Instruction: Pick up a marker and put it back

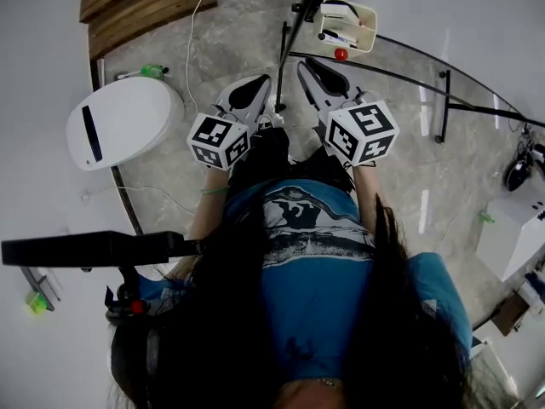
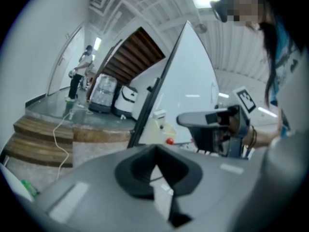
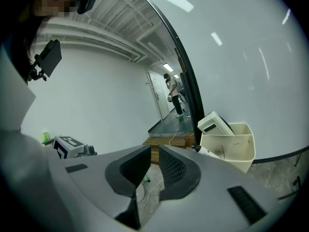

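Left gripper (image 2: 154, 153) is pinched shut with nothing in it; right gripper (image 3: 153, 152) has just a narrow gap between its jaws, also empty; both hang near the cream tray (image 3: 239, 151) without touching it; the marker (image 3: 203, 152) lies in that tray, 1 end poking past its side, beside a white eraser (image 3: 216, 124); 1 small red ball (image 1: 341, 54) sits just below the tray.

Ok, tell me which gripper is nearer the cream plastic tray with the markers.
Right. The right gripper sits just below and left of the cream plastic tray; the left gripper is farther left, across the black pole.
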`<state>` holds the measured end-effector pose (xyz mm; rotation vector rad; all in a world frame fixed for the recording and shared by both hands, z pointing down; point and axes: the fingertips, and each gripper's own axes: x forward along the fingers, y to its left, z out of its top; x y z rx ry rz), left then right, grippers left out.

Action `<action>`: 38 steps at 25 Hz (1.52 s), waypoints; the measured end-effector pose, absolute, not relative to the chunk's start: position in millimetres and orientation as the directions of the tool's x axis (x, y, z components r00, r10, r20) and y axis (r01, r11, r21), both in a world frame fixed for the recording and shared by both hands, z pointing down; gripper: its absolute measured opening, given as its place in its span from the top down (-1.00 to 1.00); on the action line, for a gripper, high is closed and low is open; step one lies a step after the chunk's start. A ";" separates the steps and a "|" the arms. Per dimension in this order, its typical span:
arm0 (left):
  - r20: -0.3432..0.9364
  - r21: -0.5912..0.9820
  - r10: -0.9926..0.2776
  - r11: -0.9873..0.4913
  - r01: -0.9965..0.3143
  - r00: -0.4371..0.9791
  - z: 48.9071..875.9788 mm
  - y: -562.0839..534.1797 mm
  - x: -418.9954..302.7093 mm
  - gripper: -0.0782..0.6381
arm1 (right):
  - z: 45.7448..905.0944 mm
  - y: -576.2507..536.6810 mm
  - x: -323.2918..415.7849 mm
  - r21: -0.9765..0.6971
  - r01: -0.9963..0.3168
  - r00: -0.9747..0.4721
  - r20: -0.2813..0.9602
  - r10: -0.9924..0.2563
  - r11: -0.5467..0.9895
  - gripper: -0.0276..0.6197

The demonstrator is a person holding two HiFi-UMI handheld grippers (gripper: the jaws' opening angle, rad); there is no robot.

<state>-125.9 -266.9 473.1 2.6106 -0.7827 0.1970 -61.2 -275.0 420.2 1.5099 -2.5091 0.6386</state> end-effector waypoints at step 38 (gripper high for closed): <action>0.313 0.252 -0.721 -0.564 -0.787 0.618 473.2 47.7 14.3 0.77 | 443.5 11.9 83.8 -0.380 -0.696 -0.716 0.308 -0.626 0.610 0.80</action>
